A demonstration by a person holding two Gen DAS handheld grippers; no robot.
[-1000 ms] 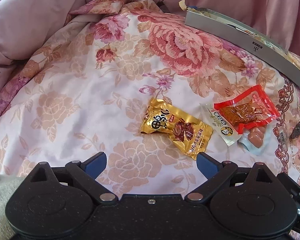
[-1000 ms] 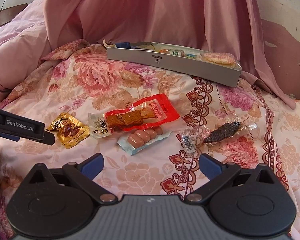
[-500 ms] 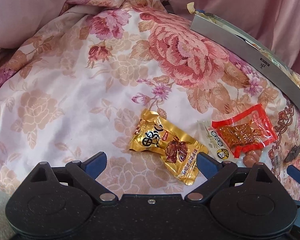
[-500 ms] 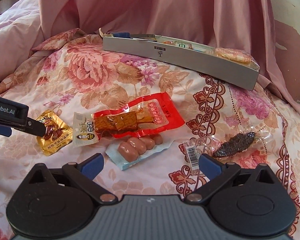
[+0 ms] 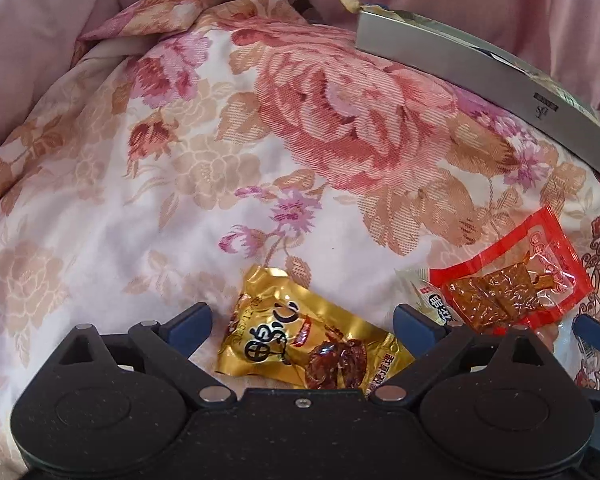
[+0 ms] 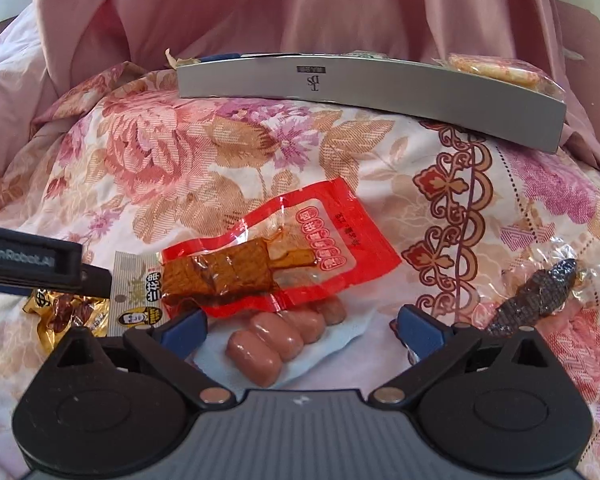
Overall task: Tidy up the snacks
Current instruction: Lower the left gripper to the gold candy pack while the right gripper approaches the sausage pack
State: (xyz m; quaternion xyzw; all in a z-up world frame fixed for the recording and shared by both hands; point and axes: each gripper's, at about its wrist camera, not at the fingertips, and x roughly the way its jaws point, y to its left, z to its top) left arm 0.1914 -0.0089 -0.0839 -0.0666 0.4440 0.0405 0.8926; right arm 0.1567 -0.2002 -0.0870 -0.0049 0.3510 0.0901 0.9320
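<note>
Gold snack packet [image 5: 312, 344]: laid flat on the floral bedspread [image 5: 180, 168], lower centre of the left wrist view, framed between the spread blue-tipped fingers of the left gripper [image 5: 302, 318]; contact with either finger cannot be told. The same packet is seen at the lower left of the right wrist view, partly covered by the left gripper's dark body.

Red packet of brown strips [image 6: 276, 256]: found at the centre of the right wrist view, overlapping a white-labelled end at its left and resting over the sausage packet [image 6: 284, 340].

Sausage packet: placed at lower centre of the right wrist view, between the parted fingers of the right gripper [image 6: 300, 326]; nothing is pinched.

Clear packet with a dark piece [image 6: 540, 292]: located at right of the same view, just beside the right gripper's right finger.

Grey box [image 6: 372, 88]: set across the upper part of that view, snacks visible at its right end, pink fabric [image 6: 300, 4] draped behind
</note>
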